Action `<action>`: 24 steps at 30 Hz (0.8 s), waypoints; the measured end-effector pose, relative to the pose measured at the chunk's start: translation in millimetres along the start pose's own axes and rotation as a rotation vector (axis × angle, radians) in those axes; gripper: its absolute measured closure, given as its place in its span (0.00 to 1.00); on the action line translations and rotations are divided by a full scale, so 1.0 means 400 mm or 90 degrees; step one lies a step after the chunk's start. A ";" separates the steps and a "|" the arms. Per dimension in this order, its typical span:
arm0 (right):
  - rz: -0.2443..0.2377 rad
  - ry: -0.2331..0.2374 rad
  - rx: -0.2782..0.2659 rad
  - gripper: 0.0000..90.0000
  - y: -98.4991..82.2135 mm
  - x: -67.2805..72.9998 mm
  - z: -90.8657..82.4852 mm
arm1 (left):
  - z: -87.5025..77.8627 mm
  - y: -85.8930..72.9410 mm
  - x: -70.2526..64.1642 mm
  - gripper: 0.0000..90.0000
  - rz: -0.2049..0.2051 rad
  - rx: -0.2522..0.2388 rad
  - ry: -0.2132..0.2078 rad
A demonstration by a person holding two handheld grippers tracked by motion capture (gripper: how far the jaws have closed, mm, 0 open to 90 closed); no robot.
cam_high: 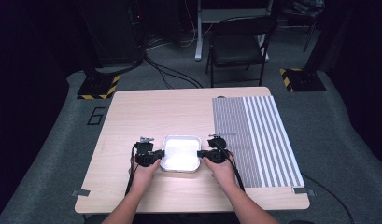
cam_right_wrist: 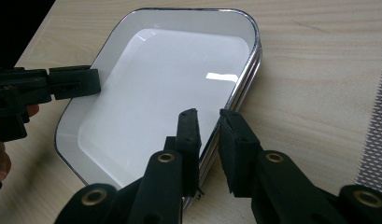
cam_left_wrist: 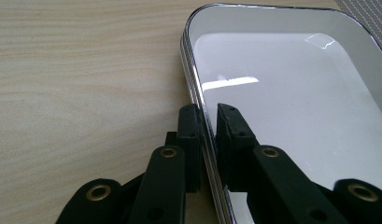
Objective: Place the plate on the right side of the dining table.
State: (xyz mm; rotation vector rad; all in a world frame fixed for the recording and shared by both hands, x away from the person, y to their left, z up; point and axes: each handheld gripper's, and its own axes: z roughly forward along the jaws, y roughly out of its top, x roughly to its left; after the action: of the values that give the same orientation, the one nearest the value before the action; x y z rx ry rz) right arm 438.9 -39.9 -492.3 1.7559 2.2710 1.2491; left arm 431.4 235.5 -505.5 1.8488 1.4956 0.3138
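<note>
**White tray clamped at both rims on a pale wooden table**

White enamel with a dark metal edge marks the tray (cam_high: 181, 153), which is seen in the high view lying flat on the wooden table (cam_high: 146, 116), near the front edge and about midway across. A grey-and-white striped mat (cam_high: 254, 135) is laid over the right part of the table, just beside the tray but not under it. The left gripper (cam_high: 158, 155) is held against the tray's left rim and the right gripper (cam_high: 201, 153) against its right rim, each carried by a hand whose forearm enters from the bottom. A black folding chair (cam_high: 237, 44) is seen on the grey floor beyond the table.

In the left gripper view, the two black jaws are set astride the tray's rim (cam_left_wrist: 198, 100): one finger (cam_left_wrist: 188, 140) is placed outside on the table side, the other inside over the white basin. Both pads are pressed to the rim, so the claw is clamped on the tray. The striped mat is glimpsed at the top right corner.

In the right gripper view, the tray (cam_right_wrist: 160, 88) is seen lengthwise, its stacked-looking metal edge caught between the jaws. One finger (cam_right_wrist: 187, 140) is laid inside the basin and the other outside above the wood; the claw is closed on the rim. At the far side, the left gripper (cam_right_wrist: 93, 83) is shown biting the opposite rim, with fingertips of the holding hand at the picture's left edge.
</note>
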 end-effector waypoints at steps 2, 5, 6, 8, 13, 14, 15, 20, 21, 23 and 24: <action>0.001 0.002 -0.002 0.87 0.000 -0.002 0.001 | 0.000 0.000 -0.001 0.89 0.002 -0.001 0.002; 0.014 0.000 0.002 0.90 0.000 -0.003 0.002 | 0.000 0.000 0.001 0.89 -0.005 -0.001 -0.002; 0.014 0.001 0.000 0.90 0.000 -0.006 0.002 | 0.000 -0.001 0.002 0.89 -0.009 -0.002 -0.004; 0.034 0.007 0.002 0.91 0.003 -0.010 0.003 | -0.002 0.000 0.003 0.89 -0.010 0.003 -0.004; 0.043 0.009 0.004 0.90 0.006 -0.014 0.005 | -0.005 -0.001 0.002 0.89 -0.015 0.008 -0.008; 0.042 0.008 0.005 0.90 0.006 -0.014 0.004 | -0.007 -0.001 0.003 0.89 -0.016 0.011 -0.011; 0.051 0.008 0.005 0.90 0.006 -0.013 0.003 | -0.007 -0.001 0.002 0.89 -0.027 0.008 -0.016; 0.074 0.025 -0.002 0.89 0.009 -0.025 0.002 | -0.018 0.002 0.002 0.88 -0.039 0.002 -0.034; 0.076 0.026 -0.003 0.89 0.010 -0.025 0.002 | -0.020 0.003 0.003 0.88 -0.037 0.003 -0.036; 0.081 0.025 -0.002 0.89 0.011 -0.025 0.000 | -0.020 0.002 0.002 0.88 -0.041 0.002 -0.039; 0.084 0.024 0.000 0.89 0.012 -0.024 -0.001 | -0.021 0.002 0.003 0.87 -0.043 0.005 -0.041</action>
State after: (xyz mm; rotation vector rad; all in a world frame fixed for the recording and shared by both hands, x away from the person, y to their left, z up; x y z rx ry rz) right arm 446.1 -47.8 -493.5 1.9280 2.2058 1.3141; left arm 427.5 239.9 -499.1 1.7924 1.5140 0.2147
